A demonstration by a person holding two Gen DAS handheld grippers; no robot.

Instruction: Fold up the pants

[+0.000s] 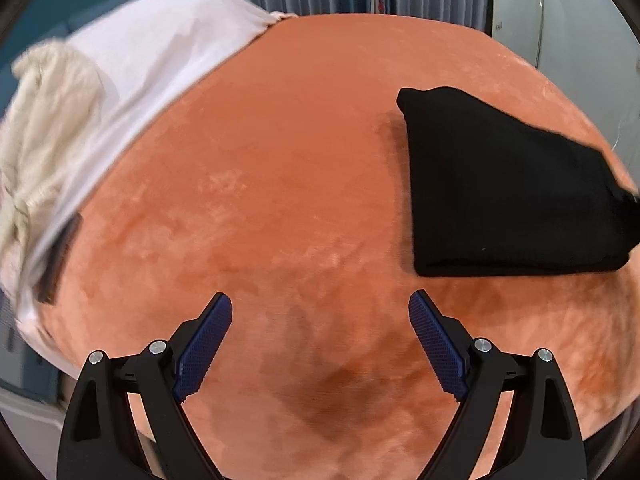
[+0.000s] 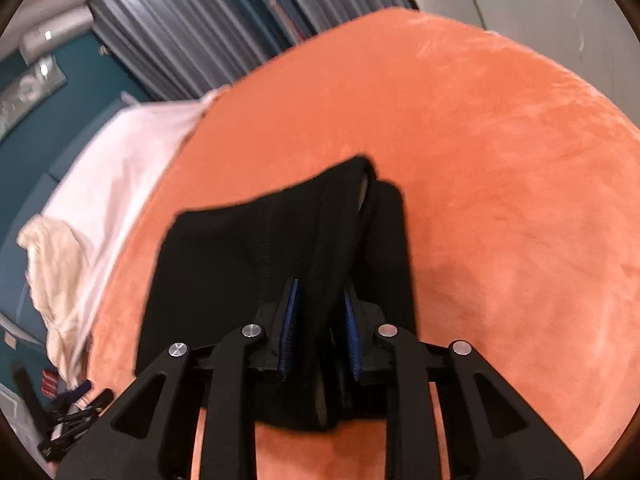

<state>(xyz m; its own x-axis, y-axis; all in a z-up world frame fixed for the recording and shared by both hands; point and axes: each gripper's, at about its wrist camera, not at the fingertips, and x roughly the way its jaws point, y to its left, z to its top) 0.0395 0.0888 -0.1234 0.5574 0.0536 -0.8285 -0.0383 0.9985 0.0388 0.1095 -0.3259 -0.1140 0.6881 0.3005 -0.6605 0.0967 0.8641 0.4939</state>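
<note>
Orange velvety blanket (image 1: 304, 168) covers most of both views, nap brushed in patches, a darker smudge just ahead of the left gripper. White sheet (image 1: 152, 80) runs along the blanket's far left edge, with a crumpled cream cloth (image 1: 44, 128) heaped on it. Grey pleated curtain (image 2: 188, 40) behind, teal wall to its left, pale wall to the right.

Black pants (image 1: 508, 184) lie on the blanket. In the left wrist view they sit right of centre as a compact folded wedge: thick rounded fold along the near edge, straight left side, squared far-left corner, right end running out of frame. Matte black, little surface detail visible. In the right wrist view the pants (image 2: 248, 264) fill the middle; several layers are visible, a fold ridge runs up to a gap near the far end where a bit of paler lining shows. Near edge of the fabric sits bunched between and under the right gripper's fingers, slightly blurred.

Left gripper (image 1: 320, 320): jaws spread wide, nothing between them, over bare blanket, well apart from the pants.

Right gripper (image 2: 320, 312): jaws narrow, blue pads flanking a ridge of pants fabric; cannot tell if the pads press on it.

Dark clutter (image 2: 68, 420) at lower left of the right view, too blurred to identify.
</note>
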